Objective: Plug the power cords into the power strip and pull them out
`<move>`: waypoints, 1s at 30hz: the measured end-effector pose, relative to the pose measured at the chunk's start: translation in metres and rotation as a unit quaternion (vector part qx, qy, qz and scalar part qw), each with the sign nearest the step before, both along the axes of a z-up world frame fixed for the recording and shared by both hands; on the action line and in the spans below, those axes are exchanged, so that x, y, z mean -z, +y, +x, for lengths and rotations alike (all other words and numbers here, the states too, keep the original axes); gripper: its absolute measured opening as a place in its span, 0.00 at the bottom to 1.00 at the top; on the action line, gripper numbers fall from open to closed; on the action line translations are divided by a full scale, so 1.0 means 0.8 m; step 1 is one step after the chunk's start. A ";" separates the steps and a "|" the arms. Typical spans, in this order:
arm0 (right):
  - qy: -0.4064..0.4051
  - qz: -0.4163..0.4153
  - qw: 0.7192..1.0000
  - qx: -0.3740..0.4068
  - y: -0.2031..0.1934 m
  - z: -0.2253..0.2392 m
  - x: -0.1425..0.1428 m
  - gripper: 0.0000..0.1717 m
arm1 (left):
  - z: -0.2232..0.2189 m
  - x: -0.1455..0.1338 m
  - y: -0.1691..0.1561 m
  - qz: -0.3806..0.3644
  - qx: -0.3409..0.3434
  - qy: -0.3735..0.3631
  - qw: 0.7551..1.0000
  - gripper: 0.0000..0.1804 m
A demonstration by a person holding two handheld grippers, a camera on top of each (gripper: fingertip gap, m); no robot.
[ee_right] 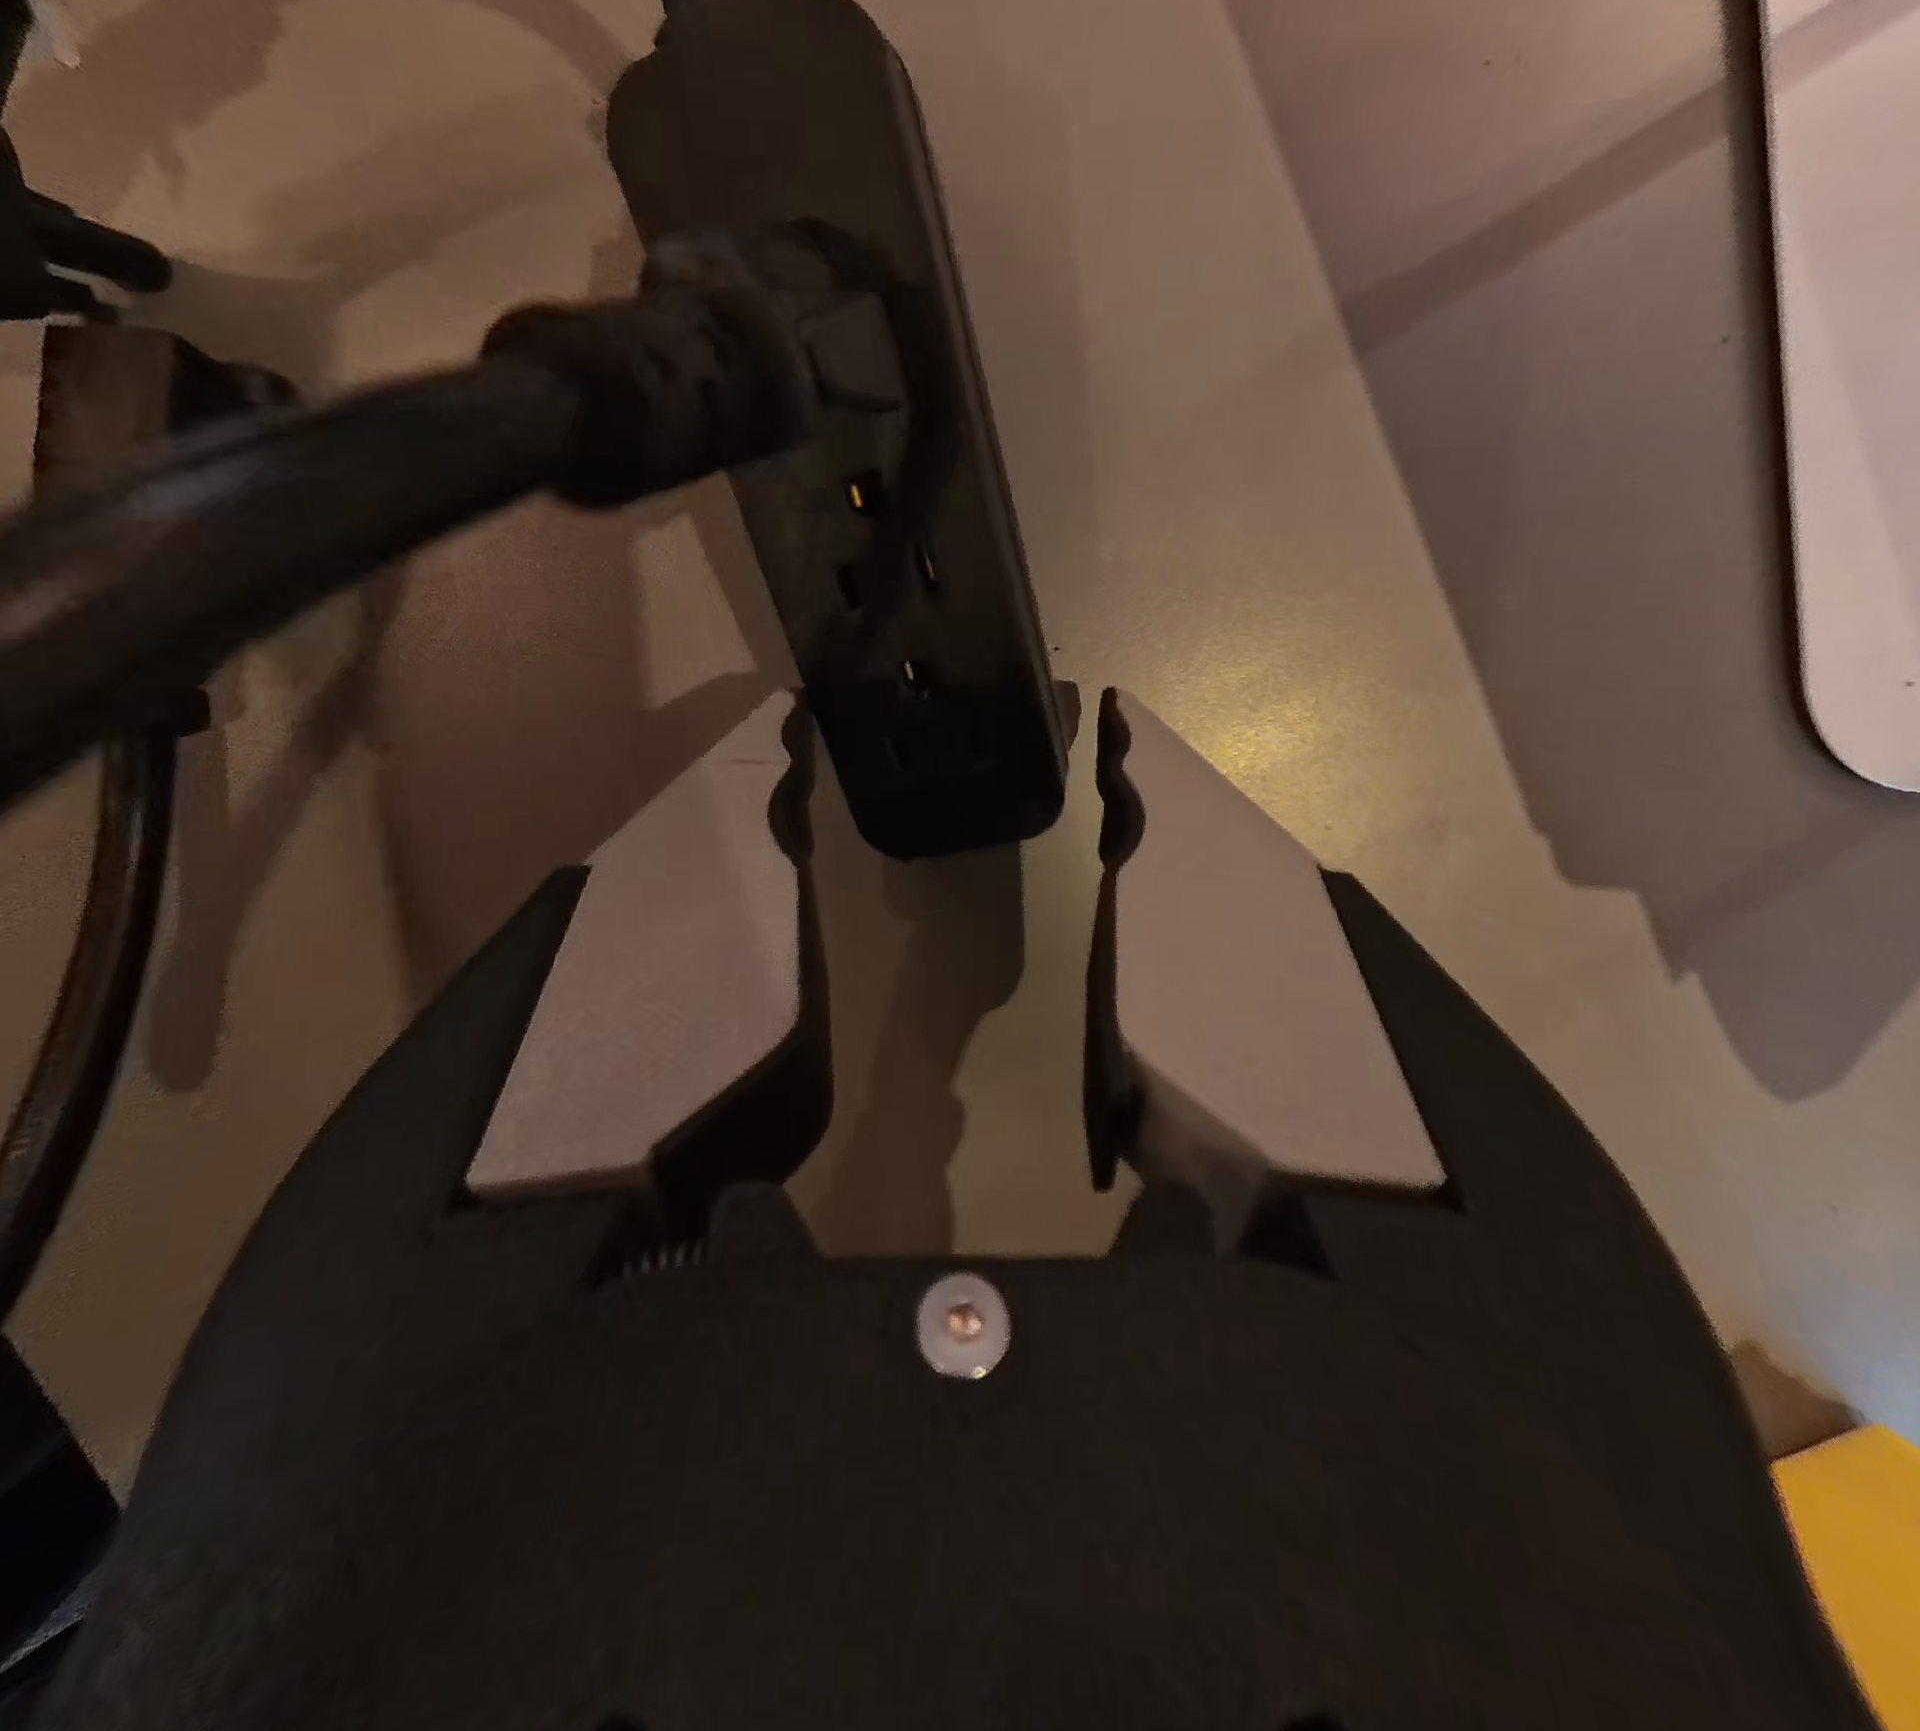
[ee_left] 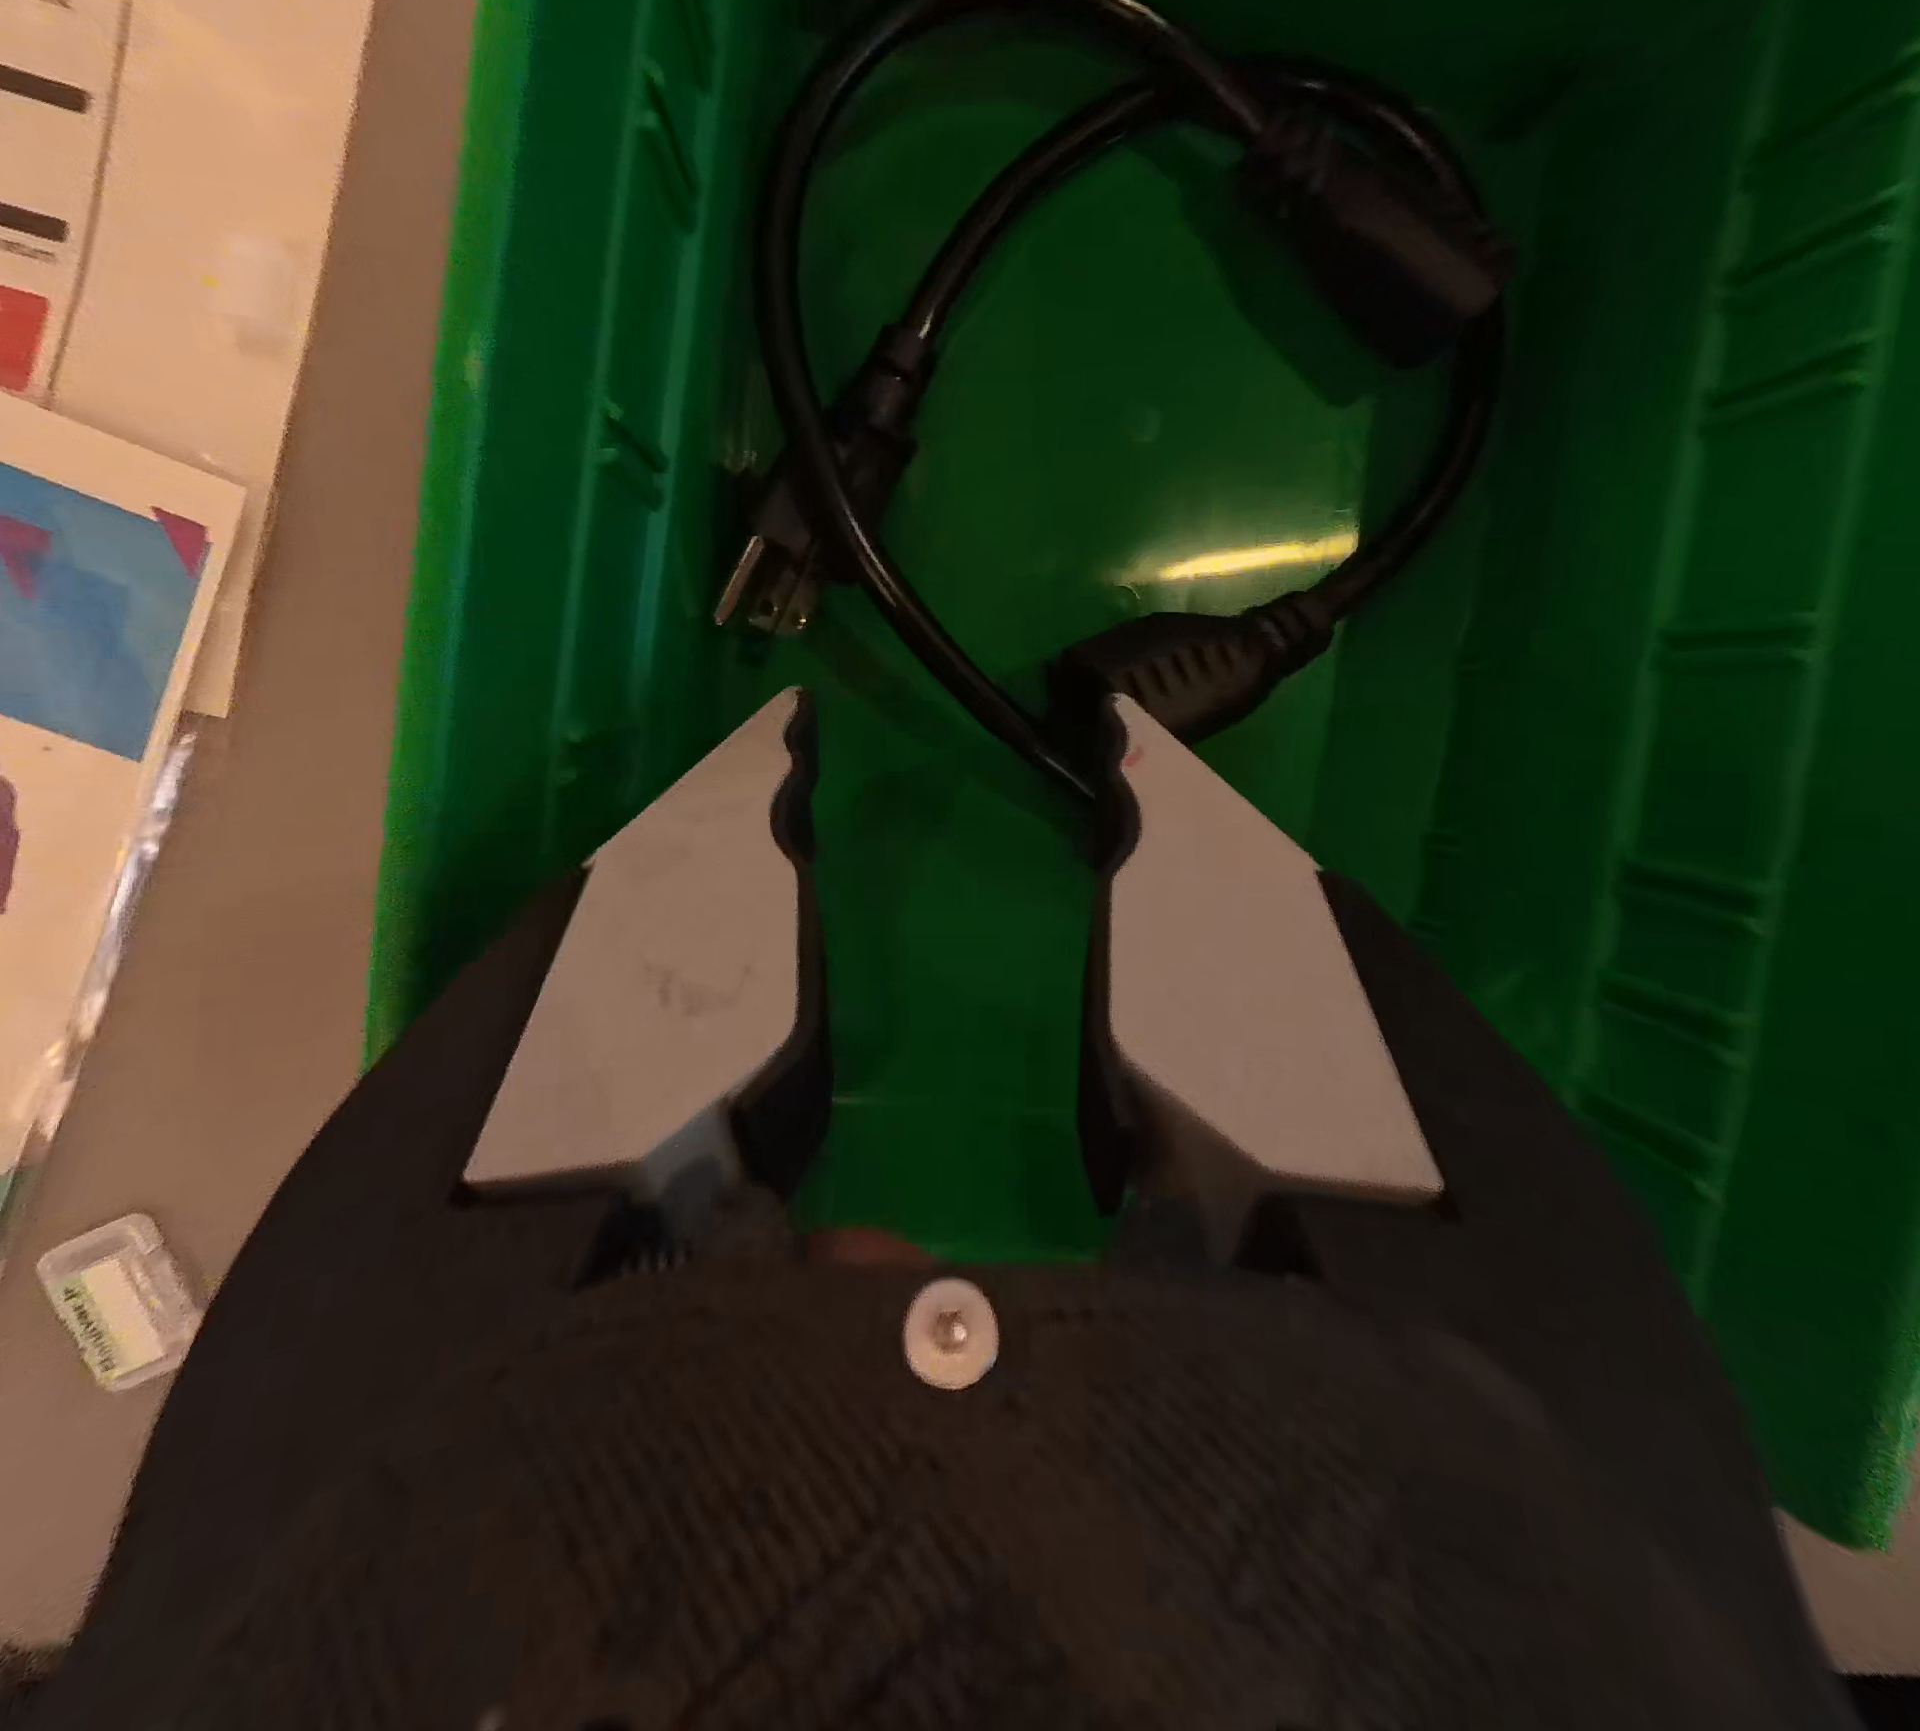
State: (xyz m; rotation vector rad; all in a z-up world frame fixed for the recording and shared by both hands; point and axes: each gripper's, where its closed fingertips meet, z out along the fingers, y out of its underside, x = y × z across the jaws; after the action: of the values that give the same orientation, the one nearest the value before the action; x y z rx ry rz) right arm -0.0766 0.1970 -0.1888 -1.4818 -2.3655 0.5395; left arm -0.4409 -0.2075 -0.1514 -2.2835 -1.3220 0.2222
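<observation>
In the left wrist view, black power cords (ee_left: 831, 247) lie coiled in a green bin (ee_left: 1714, 538). One plug with metal prongs (ee_left: 764, 580) rests by the bin's left wall. My left gripper (ee_left: 956, 715) is open over the bin. One cord runs past its right pad (ee_left: 1112, 788), and nothing is clamped. In the right wrist view, a black power strip (ee_right: 883, 538) lies on the table (ee_right: 1299, 538). A black plug (ee_right: 748, 351) is seated in it, with its cord leading left. My right gripper (ee_right: 951, 715) is open around the strip's near end, with a gap showing at the right pad.
Papers and a coloured card (ee_left: 104, 590) lie left of the bin, with a small clear box (ee_left: 114, 1307) near them. A white object (ee_right: 1849, 227) lies at the table's right, and a yellow thing (ee_right: 1849, 1525) at the lower right. More dark cables hang at the left edge (ee_right: 94, 902). The gap from one gripper's tips to the other's is roughly 55 centimetres. About 15 centimetres separates my left fingertips from the coloured card (ee_left: 104, 590).
</observation>
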 end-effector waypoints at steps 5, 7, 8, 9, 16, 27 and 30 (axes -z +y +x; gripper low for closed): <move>0.007 0.002 1.000 0.007 0.005 -0.004 -0.001 0.30 | 0.002 0.018 0.023 0.038 0.004 -0.035 0.999 0.24; 0.012 0.003 1.000 0.007 0.005 -0.005 -0.002 0.29 | -0.001 0.021 0.023 0.055 -0.008 -0.044 0.997 0.23; 0.014 0.003 1.000 0.007 0.005 -0.005 -0.003 0.29 | -0.001 0.022 0.023 0.068 -0.012 -0.053 0.996 0.23; 0.015 0.004 1.000 0.007 0.006 -0.005 -0.004 0.29 | -0.001 0.023 0.022 0.080 -0.020 -0.062 0.995 0.24; 0.020 0.008 1.000 0.014 0.011 -0.004 -0.008 0.30 | -0.002 0.021 0.005 0.091 -0.044 -0.041 0.994 0.29; 0.029 0.013 0.999 0.025 0.020 -0.006 -0.011 0.32 | -0.011 0.036 0.017 0.008 -0.009 -0.004 1.000 0.09; 0.030 0.017 0.999 0.028 0.023 -0.005 -0.012 0.33 | -0.028 -0.012 0.013 0.001 -0.007 0.076 0.997 0.05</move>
State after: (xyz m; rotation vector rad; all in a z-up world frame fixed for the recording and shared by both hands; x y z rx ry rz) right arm -0.0809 0.2157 -0.1794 -1.4901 -2.2686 0.5198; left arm -0.4633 -0.1971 -0.1415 -2.2090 -1.2616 0.3912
